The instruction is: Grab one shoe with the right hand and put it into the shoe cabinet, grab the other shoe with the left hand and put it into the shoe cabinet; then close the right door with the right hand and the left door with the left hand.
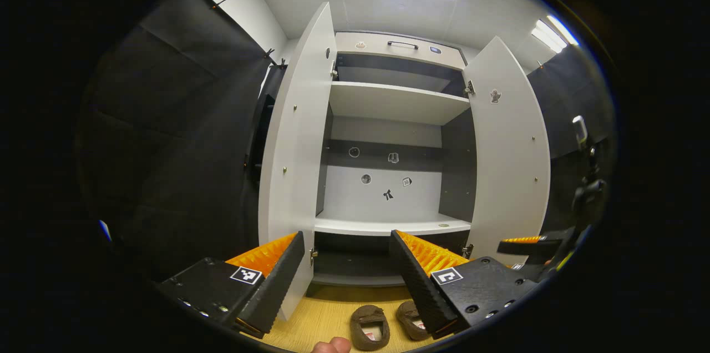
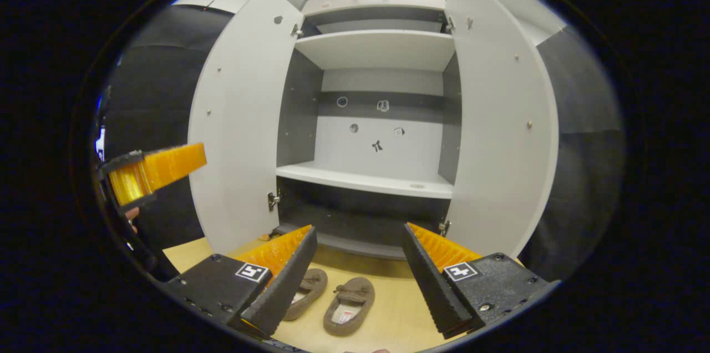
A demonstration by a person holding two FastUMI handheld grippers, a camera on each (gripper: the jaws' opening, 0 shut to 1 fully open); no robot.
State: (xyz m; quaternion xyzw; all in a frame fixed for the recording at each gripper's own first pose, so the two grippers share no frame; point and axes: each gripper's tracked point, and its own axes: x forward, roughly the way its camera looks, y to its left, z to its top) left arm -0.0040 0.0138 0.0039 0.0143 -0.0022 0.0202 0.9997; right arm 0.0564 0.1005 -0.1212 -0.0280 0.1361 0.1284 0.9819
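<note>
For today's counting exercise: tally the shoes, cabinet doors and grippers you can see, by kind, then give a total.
Shoes: 2, on the floor
Cabinet doors: 2, both open
Grippers: 2, left gripper, right gripper
Total: 6

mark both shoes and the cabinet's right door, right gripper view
left shoe point(image 2: 304, 286), right gripper view, on its opening beside the finger.
right shoe point(image 2: 349, 298), right gripper view, on its insole.
right door point(image 2: 493, 136), right gripper view, on its inner face.

Both views low, near, facing the open shoe cabinet point(image 1: 388, 175) point(image 2: 371, 136) head-on.
</note>
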